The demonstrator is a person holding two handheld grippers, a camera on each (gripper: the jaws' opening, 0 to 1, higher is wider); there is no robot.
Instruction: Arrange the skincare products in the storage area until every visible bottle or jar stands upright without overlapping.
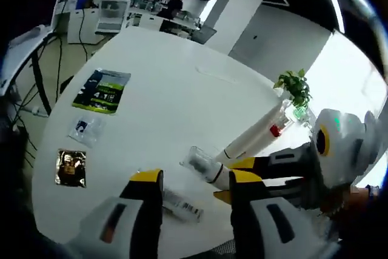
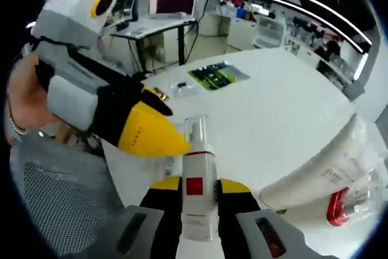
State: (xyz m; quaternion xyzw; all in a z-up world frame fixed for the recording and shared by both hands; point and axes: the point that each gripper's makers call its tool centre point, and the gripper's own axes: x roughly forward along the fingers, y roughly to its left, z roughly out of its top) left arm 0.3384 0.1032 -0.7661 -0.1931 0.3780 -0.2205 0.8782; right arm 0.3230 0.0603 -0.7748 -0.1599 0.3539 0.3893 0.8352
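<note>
gripping a white bottle with a clear cap and a red square label, the right gripper has its yellow-tipped fingers shut against both sides of the bottle's body, the cap pointing away from the camera. in the left gripper view the same bottle lies low and tilted over the white surface, its clear cap toward the middle of the surface, with the right gripper coming in from the right.

the left gripper hangs above the near edge of the surface with its fingers parted and nothing between them; in the right gripper view its yellow tips sit just beside the clear cap, whether touching it i cannot tell.

a large white tube with a red cap lies on its side to the right of the held bottle, wrapped in clear film. a small flat sachet lies near the left fingers. farther off on the surface lie a green and black packet, a small clear packet and a gold foil packet. a potted plant stands at the far edge.
</note>
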